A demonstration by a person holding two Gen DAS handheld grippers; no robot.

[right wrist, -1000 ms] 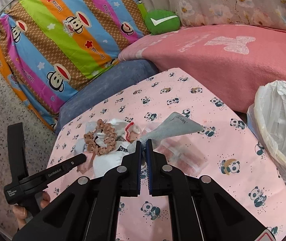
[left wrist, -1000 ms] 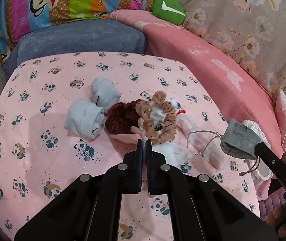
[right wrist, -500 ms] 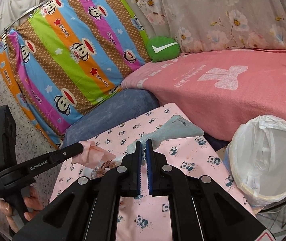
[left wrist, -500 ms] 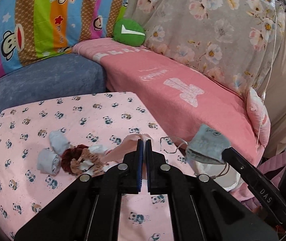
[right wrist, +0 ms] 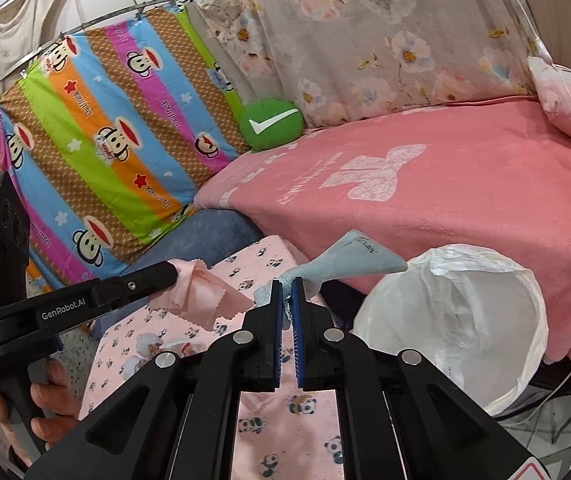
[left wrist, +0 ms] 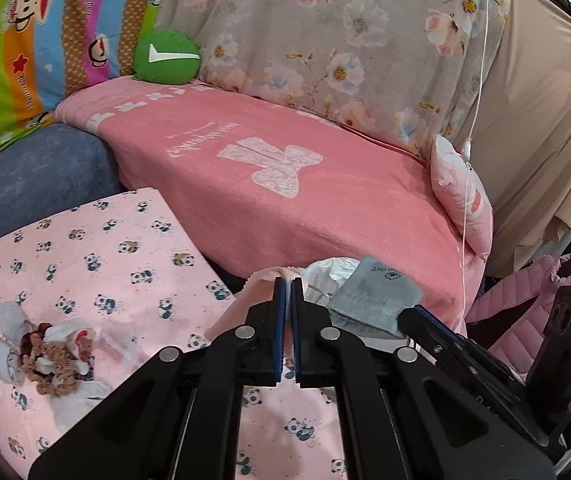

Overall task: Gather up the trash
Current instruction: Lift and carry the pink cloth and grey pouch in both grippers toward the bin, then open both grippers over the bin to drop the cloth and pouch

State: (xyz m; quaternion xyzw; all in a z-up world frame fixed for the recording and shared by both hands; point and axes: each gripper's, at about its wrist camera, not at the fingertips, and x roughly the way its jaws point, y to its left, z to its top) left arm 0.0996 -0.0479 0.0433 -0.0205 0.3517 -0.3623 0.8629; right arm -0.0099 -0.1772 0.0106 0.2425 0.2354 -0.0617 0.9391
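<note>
While both tools carry scraps toward the white plastic-lined trash bin (right wrist: 457, 320) at lower right of the right wrist view, we should get each scrap over the bag mouth before letting go, since thin cloth could drape on the rim. Our left gripper (left wrist: 288, 280) is clamped on a pale pink pinked-edge fabric swatch (right wrist: 201, 300), left of centre in the right view. Our right gripper (right wrist: 287, 280) is pinched tight on a grey-blue printed cloth pouch (right wrist: 349, 260), hanging just beside the bin's near rim, not yet over it. Best to release one at a time, right first.

Versus half a second ago: the bin looms larger and nearer, the pouch has closed on it, and the heap of scrunchies and tissues (left wrist: 49, 356) on the pink panda-print sheet (left wrist: 97, 248) has slid to lower left of the left view.
</note>
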